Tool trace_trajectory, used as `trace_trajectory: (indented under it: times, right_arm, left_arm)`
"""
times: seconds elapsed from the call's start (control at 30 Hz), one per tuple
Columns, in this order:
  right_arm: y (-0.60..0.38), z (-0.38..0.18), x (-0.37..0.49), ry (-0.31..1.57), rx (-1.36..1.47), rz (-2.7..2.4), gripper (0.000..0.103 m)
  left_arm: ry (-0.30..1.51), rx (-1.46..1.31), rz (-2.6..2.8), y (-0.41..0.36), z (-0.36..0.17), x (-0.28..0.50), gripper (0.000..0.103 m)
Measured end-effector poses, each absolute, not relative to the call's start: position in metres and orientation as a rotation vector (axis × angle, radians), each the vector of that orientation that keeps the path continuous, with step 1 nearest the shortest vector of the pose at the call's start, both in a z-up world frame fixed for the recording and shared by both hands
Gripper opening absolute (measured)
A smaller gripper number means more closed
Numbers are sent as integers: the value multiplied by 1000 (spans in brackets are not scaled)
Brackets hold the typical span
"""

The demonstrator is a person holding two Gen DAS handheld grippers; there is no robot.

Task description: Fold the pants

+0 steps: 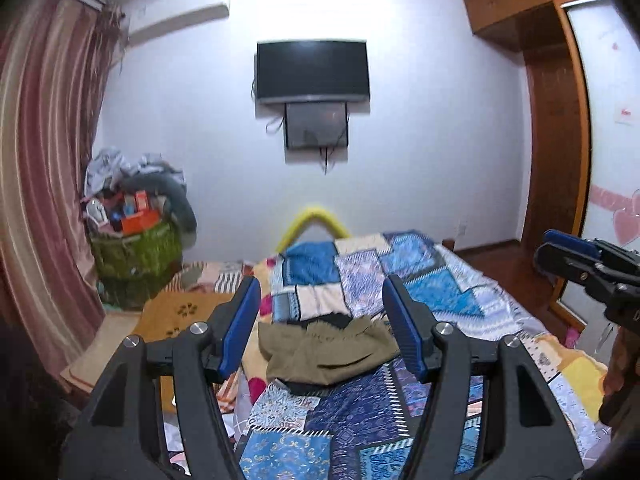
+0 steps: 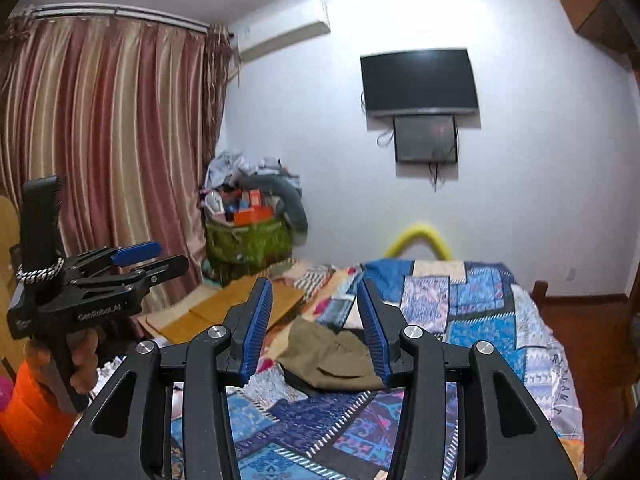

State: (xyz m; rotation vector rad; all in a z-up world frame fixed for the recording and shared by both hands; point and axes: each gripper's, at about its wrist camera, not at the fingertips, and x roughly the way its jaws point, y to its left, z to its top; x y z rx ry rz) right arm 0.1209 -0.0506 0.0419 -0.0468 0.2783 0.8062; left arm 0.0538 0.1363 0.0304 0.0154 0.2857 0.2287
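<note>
Pants: olive-khaki, lying on patchwork quilt of bed, compact bundle, already doubled over at least once by the look of it; dark layer (lining or a second fabric, cannot tell) shows at 12 o'clock edge and under 6 o'clock edge. Left wrist view: bundle sits centre frame, seen between the two blue pads but well beyond them, no contact. Left gripper: jaws released, wide apart, nothing between pads. Right gripper: jaws released, narrower gap, nothing held; pants appear behind the gap, not in it. Both units are held above bed, pointing slightly down toward far wall w/ TV. Right gripper also visible at 3 o'clock of left view; left gripper at 9 o'clock of right view, person's hand on its handle. Handling est.: light, soft woven cloth, no stiffness, drapes and slumps when lifted; low slip risk against ribbed pads; not fragile. Layers may separate if only top ply is pinched. Grip rec.: take hold at two corners of one short edge, e.g. 9 o'clock and 3 o'clock ends of near hem, pinching all plies together. Laundry basket at 9 o'clock, curtain beyond; neither in work path.
</note>
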Motion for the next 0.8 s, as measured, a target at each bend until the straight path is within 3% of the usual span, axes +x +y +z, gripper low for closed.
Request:
trace_trajectory:
  times: [0.03, 0.1, 0.37, 0.8]
  right_arm:
    - [-52, 42, 117, 268, -47, 805, 47]
    - [-55, 43, 107, 243, -47, 794, 64]
    - [-61, 40, 97, 211, -16, 739, 102]
    - [-70, 31, 83, 242, -16, 700, 103]
  left_arm:
    - [270, 16, 226, 133, 32, 47, 70]
    - [239, 10, 220, 127, 33, 34, 79]
    - [170, -3, 231, 115, 35, 4, 103]
    - [193, 9, 216, 108, 25, 5, 103]
